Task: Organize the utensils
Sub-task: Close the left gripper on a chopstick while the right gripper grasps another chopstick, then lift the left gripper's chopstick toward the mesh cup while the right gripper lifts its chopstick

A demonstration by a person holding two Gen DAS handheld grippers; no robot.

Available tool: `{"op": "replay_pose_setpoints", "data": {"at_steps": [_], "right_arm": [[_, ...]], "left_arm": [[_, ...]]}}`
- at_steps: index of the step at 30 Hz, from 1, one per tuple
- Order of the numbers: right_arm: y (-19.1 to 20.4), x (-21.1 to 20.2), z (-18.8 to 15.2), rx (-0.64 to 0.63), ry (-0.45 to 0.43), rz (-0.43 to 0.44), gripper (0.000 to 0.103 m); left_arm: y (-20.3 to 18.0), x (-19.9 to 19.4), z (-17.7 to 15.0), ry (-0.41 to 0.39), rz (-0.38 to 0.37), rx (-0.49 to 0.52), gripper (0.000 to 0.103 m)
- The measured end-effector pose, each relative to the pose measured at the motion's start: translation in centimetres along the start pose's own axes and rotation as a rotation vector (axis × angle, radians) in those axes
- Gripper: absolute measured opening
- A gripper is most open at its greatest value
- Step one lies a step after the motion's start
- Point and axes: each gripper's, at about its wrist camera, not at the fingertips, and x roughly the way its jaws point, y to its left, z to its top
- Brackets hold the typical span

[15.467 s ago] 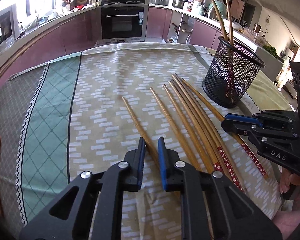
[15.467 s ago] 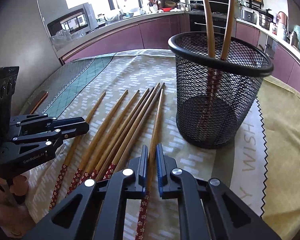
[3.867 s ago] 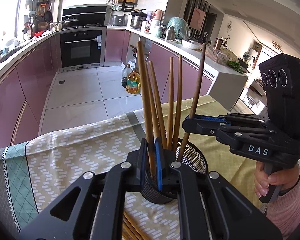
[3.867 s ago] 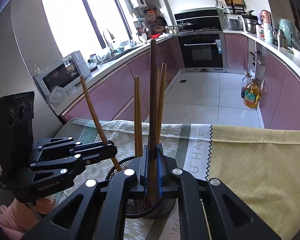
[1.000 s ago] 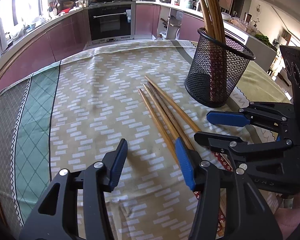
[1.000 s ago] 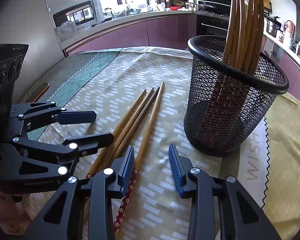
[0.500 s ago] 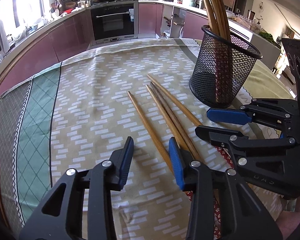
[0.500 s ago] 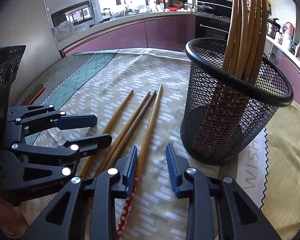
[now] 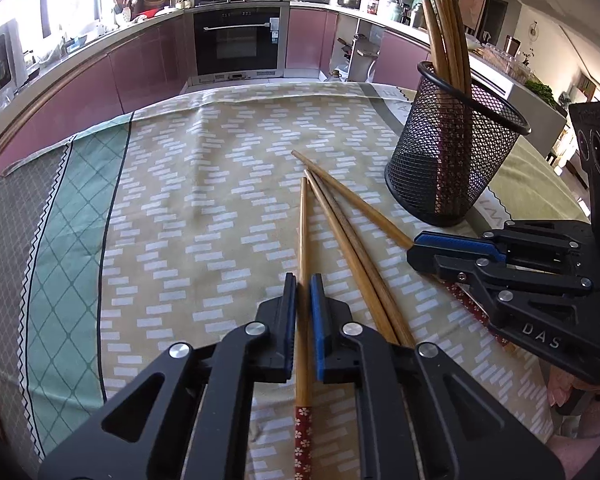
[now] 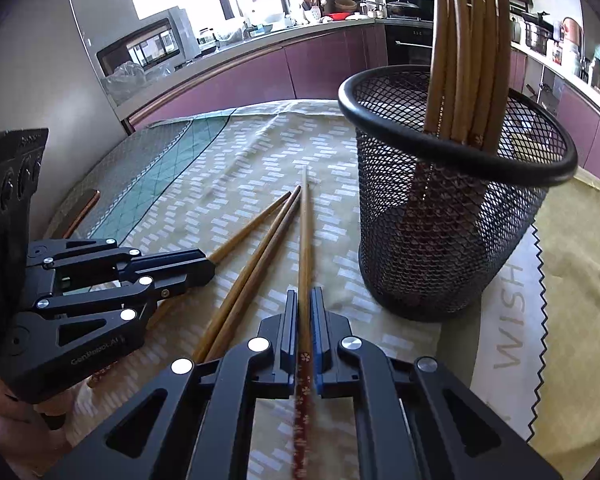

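Wooden chopsticks with red flowered ends lie on the patterned tablecloth (image 9: 180,208). My left gripper (image 9: 303,292) is shut on one chopstick (image 9: 303,224), which runs straight out between its pads. My right gripper (image 10: 305,304) is shut on another chopstick (image 10: 305,240) near its red end. Each gripper also shows in the other view: the right gripper (image 9: 420,248) and the left gripper (image 10: 204,266). Two loose chopsticks (image 9: 348,248) lie side by side between the two held ones. A black mesh holder (image 10: 452,220) with several upright chopsticks (image 10: 464,48) stands just right of my right gripper.
The mesh holder (image 9: 452,160) stands at the table's far right, on a plain yellow strip of cloth with lettering (image 10: 508,312). A person's hand (image 9: 568,392) holds the right gripper's handle. Kitchen counters and an oven (image 9: 236,40) lie beyond the table.
Both grippers have closed from wide open onto one chopstick each. The left one's chopstick has swung into line with its fingers. Neither hand has shifted much.
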Motion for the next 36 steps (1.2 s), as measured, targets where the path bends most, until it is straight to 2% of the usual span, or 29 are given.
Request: {"op": "replay_pose_setpoints", "data": {"at_steps": [7, 13, 20, 25, 31, 36], "right_arm": [[-0.1, -1.5, -0.5, 0.009, -0.037, 0.066, 0.005], [-0.2, -2.0, -0.7, 0.011, -0.033, 0.15, 0.005], [0.6, -0.7, -0.6, -0.017, 0.036, 0.115, 0.006], [0.8, 0.3, 0.0, -0.029, 0.054, 0.1, 0.008], [1.1, 1.1, 0.9, -0.035, 0.049, 0.095, 0.006], [1.1, -0.5, 0.7, -0.031, -0.011, 0.123, 0.006]], "left_arm": [[0.0, -1.3, -0.3, -0.019, -0.021, -0.008, 0.008], [-0.3, -2.3, -0.5, -0.032, -0.075, -0.001, 0.008], [-0.8, -1.0, -0.9, 0.015, -0.086, 0.018, 0.008], [-0.8, -0.4, -0.6, 0.033, -0.087, 0.037, 0.01], [-1.2, 0.2, 0.2, 0.033, -0.067, 0.047, 0.008], [-0.8, -0.6, 0.7, 0.006, -0.078, 0.02, 0.008]]}}
